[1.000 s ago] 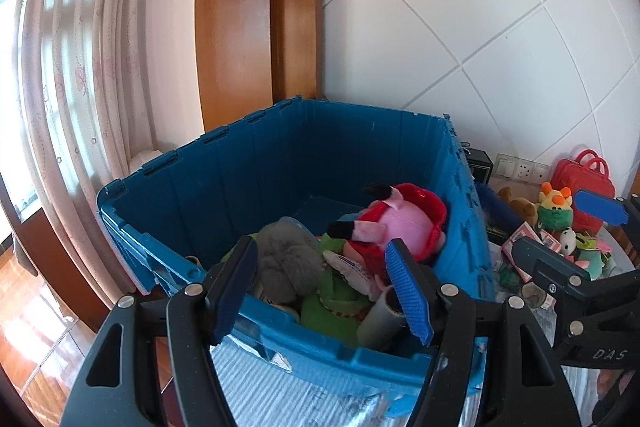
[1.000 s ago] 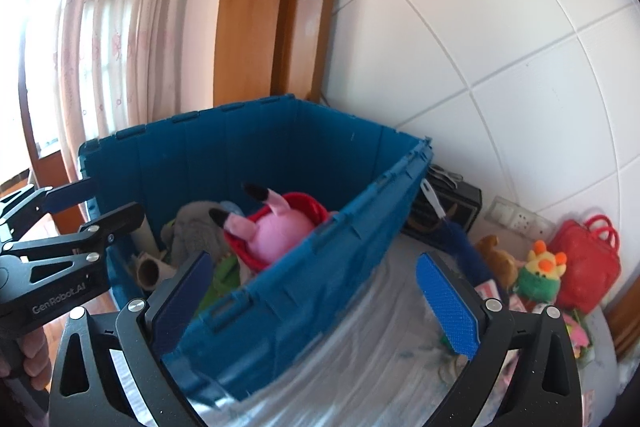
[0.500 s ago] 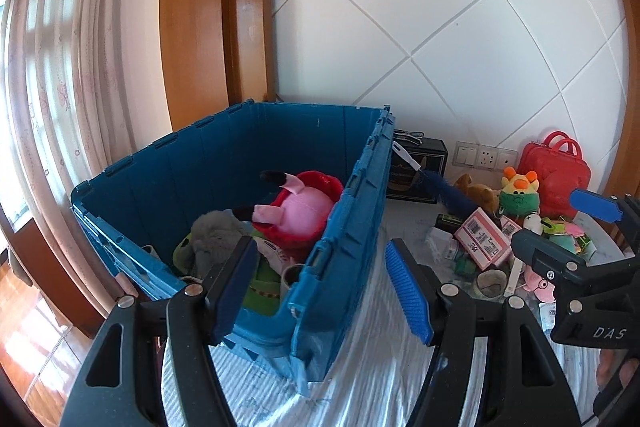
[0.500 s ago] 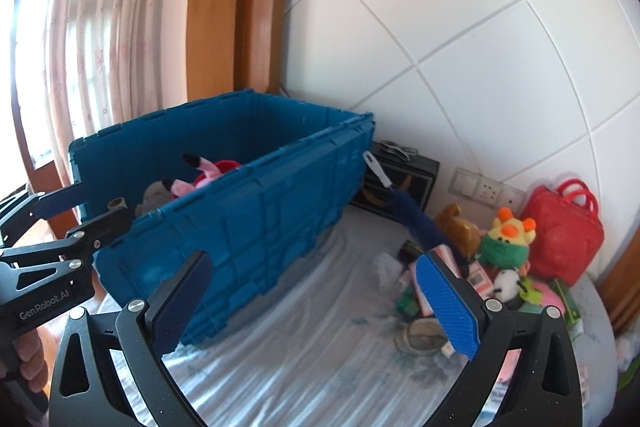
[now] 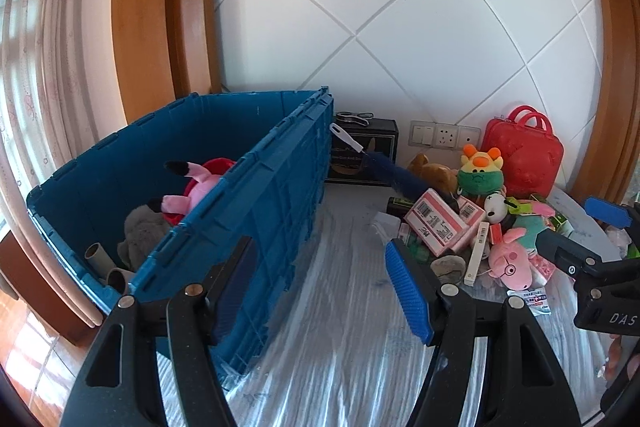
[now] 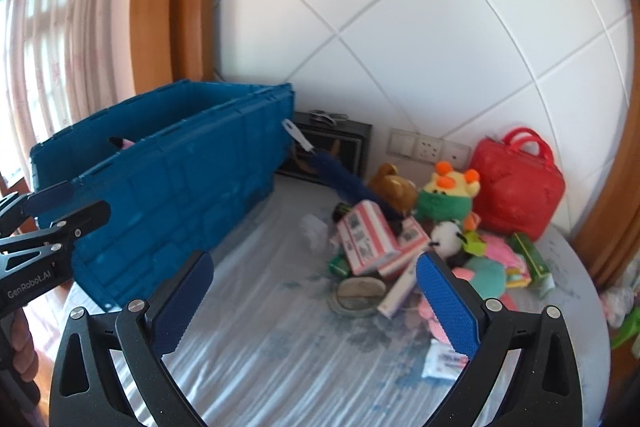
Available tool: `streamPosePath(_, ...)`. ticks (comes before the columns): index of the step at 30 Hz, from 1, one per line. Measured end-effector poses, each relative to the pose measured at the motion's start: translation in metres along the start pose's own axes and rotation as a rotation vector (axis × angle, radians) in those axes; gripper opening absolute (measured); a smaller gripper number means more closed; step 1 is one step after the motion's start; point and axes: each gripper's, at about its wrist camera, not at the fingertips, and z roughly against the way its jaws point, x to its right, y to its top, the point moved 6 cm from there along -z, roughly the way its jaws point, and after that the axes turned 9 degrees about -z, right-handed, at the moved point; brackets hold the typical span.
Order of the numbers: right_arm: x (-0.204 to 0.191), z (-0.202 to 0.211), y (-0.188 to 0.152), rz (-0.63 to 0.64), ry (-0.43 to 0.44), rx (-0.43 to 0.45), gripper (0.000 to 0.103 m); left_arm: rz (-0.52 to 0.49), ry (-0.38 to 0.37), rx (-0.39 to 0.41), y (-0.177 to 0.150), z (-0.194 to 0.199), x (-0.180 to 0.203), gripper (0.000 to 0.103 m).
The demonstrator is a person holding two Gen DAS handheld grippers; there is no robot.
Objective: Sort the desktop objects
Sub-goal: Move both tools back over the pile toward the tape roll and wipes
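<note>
Both grippers hover above the bench with nothing between their pads. The left gripper has its jaws wide apart, its left pad just in front of the blue crate wall. The right gripper also has its jaws wide. Inside the crate lie a pink plush, a grey plush and cardboard tubes. To the right, near the wall, sits a heap of things: pink striped boxes, a yellow-and-green plush, a red case, a small pig plush and a blue brush.
</note>
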Motion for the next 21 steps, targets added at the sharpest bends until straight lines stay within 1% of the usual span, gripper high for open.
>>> streamPosePath(9, 0.082, 0.003, -0.015, -0.086, -0.106, -0.022, 0.103, -0.049, -0.089, -0.013, 0.007, -0.023, 0.064, 0.066)
streamPosePath(14, 0.133, 0.004, -0.030, -0.142, -0.187, -0.052, 0.103, -0.068, -0.154, -0.032, 0.008, -0.038, 0.099, 0.066)
streamPosePath(17, 0.167, 0.004, -0.042, -0.181, -0.239, -0.079, 0.103, -0.082, -0.170, -0.054, 0.007, -0.051, 0.118, 0.066)
streamPosePath(21, 0.209, 0.004, -0.060, -0.226, -0.300, -0.115, 0.103, -0.092, -0.195, -0.104, 0.000, -0.073, 0.142, 0.066)
